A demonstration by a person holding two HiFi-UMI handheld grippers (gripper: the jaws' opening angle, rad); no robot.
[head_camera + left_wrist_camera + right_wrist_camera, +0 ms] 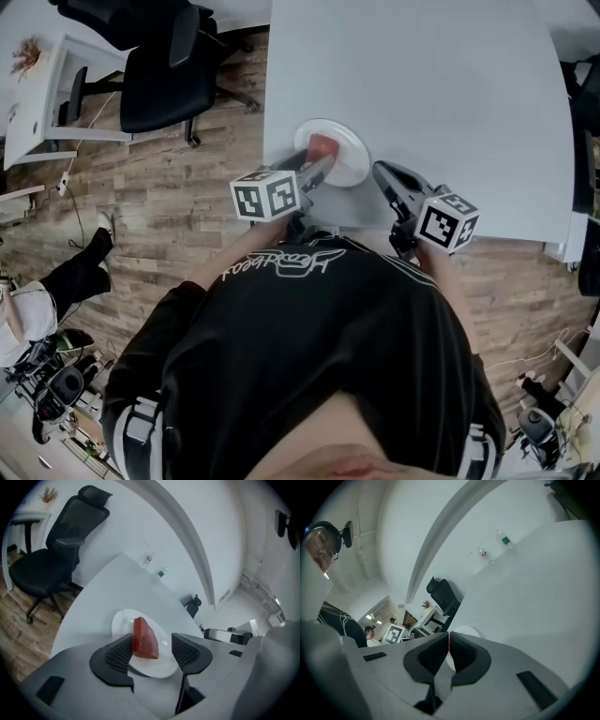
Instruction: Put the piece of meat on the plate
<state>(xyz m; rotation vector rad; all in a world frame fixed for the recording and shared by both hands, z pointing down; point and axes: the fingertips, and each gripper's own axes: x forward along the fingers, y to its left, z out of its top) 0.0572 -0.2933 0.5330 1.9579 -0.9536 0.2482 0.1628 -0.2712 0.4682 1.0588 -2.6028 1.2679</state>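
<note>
Well, the piece of meat (144,638) is lying on the white plate (121,620). It is a red wedge, and in my head view it lies on the 9 o'clock side of the plate (349,164).

My left gripper (151,645) has its jaws wide apart, one on each side of the meat (322,145). The meat sits close against the jaw on the left side of that view (I cannot tell if they touch). I can see a clear gap to the other jaw. In the head view this gripper (319,169) reaches in from about 7 o'clock of the plate.

My right gripper (449,644) has its jaws pressed together, with only a thin slit between them and nothing held. It (382,171) hangs just beside the plate at about 4 o'clock.

The plate sits near my edge of the big white table (422,94). Two small bottles (505,540) stand at the table's far side. A black office chair (164,66) stands on the wood floor (169,197), at about 10 o'clock from the plate.
</note>
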